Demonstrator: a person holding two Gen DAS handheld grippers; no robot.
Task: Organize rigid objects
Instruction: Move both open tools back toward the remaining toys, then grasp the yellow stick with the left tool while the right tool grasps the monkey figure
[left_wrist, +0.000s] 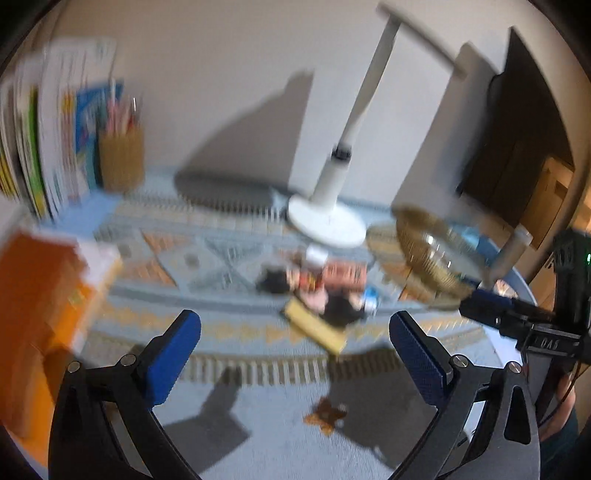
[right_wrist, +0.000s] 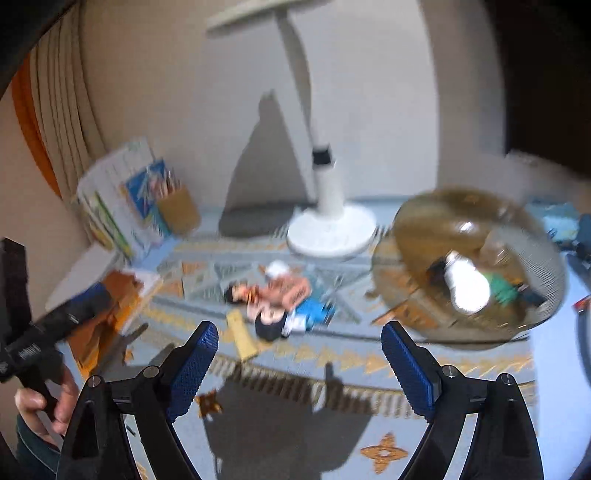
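A heap of small toy figures (left_wrist: 317, 291) lies on the patterned cloth in the middle of the table, with a flat yellow piece (left_wrist: 314, 328) at its near edge. In the right wrist view the same figures (right_wrist: 277, 302) lie ahead of the fingers, and the yellow piece (right_wrist: 242, 334) is to their left. My left gripper (left_wrist: 295, 325) stands open above the cloth, short of the heap, nothing between its blue pads. My right gripper (right_wrist: 299, 343) is open too and holds nothing. A wire basket (right_wrist: 476, 266) at the right holds a white bulb-like thing (right_wrist: 467, 286) and other small items.
A white desk lamp's base (left_wrist: 327, 221) stands behind the toys. Books (left_wrist: 44, 140) and a pencil cup (left_wrist: 122, 155) line the back left. An orange box (left_wrist: 40, 295) sits at the left. The wire basket (left_wrist: 432, 251) is at the right, the other gripper (left_wrist: 517, 317) beside it.
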